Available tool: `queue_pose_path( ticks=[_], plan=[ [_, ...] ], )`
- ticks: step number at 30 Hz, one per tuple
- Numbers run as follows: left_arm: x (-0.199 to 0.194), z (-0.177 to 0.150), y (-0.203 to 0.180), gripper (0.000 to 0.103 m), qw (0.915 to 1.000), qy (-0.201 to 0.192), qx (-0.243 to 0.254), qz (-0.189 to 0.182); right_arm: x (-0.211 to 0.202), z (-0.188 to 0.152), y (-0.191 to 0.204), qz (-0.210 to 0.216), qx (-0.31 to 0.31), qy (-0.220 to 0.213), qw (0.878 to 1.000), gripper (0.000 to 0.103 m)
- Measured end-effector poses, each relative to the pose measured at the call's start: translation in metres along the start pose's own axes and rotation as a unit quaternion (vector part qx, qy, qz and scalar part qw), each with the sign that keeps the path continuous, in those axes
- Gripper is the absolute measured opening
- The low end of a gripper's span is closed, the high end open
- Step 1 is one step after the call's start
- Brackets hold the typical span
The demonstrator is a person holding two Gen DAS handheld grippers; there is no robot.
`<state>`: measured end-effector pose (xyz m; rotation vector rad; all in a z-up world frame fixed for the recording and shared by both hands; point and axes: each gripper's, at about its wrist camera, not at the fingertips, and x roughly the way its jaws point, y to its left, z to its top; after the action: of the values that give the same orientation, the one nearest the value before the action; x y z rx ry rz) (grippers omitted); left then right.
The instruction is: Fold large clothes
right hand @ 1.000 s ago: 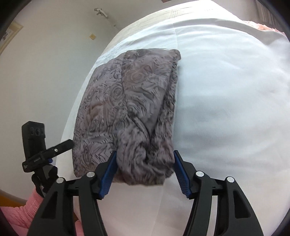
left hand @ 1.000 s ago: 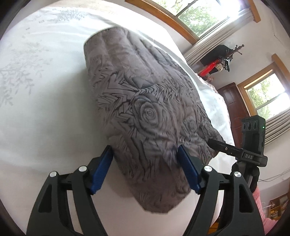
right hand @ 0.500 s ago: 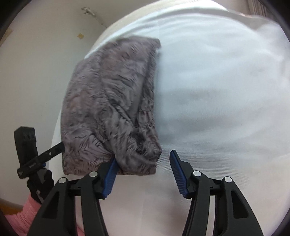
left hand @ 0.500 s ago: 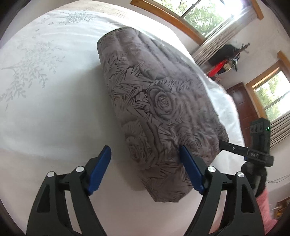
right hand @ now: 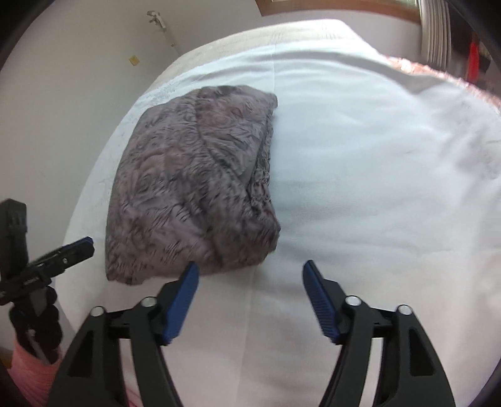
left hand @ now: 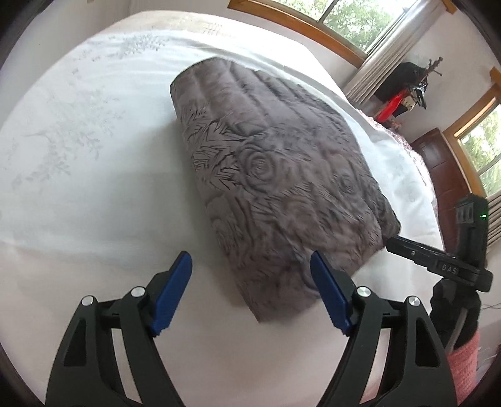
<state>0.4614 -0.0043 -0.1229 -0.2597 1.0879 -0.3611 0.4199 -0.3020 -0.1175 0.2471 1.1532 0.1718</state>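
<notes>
A grey-brown garment with a rose pattern [left hand: 275, 175] lies folded into a thick rectangular bundle on the white bed sheet [left hand: 87, 175]. My left gripper [left hand: 250, 292] is open and empty, its blue pads either side of the bundle's near corner, a little above it. In the right wrist view the same bundle [right hand: 194, 194] lies at centre left. My right gripper [right hand: 250, 297] is open and empty, pulled back just short of the bundle's near end. The right gripper also shows in the left wrist view [left hand: 438, 263], and the left one in the right wrist view [right hand: 47, 263].
The bed's edge runs close along the bundle's near side. Windows with wooden frames [left hand: 313, 22], a dark wooden door [left hand: 444, 175] and a coat stand with a red item [left hand: 404, 97] stand beyond the bed. A white wall [right hand: 62, 78] lies to the left.
Both grippers have backed away from the bundle. The right gripper, which straddled the bundle's end a second ago, is now clear of it. The bundle stays on the bed.
</notes>
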Motion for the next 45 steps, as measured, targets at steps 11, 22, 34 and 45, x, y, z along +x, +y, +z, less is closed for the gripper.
queue_pose_path(
  ticks=[11, 22, 34, 45],
  plan=[
    [-0.068, -0.033, -0.024, 0.093, 0.9956, -0.061, 0.025, 0.066, -0.051, -0.033, 0.040, -0.049, -0.026, -0.026, 0.998, 0.091],
    [-0.122, -0.055, -0.047, 0.094, 0.9908, -0.084, 0.031, 0.101, -0.092, -0.053, 0.066, -0.059, -0.027, -0.047, 0.997, 0.095],
    [-0.162, -0.080, -0.067, 0.094, 0.9821, -0.100, 0.060, 0.148, -0.121, -0.067, 0.086, -0.082, -0.038, -0.067, 0.994, 0.099],
    [-0.179, -0.094, -0.072, 0.094, 0.9777, -0.108, 0.061, 0.170, -0.133, -0.077, 0.093, -0.088, -0.042, -0.072, 0.993, 0.099]
  ],
)
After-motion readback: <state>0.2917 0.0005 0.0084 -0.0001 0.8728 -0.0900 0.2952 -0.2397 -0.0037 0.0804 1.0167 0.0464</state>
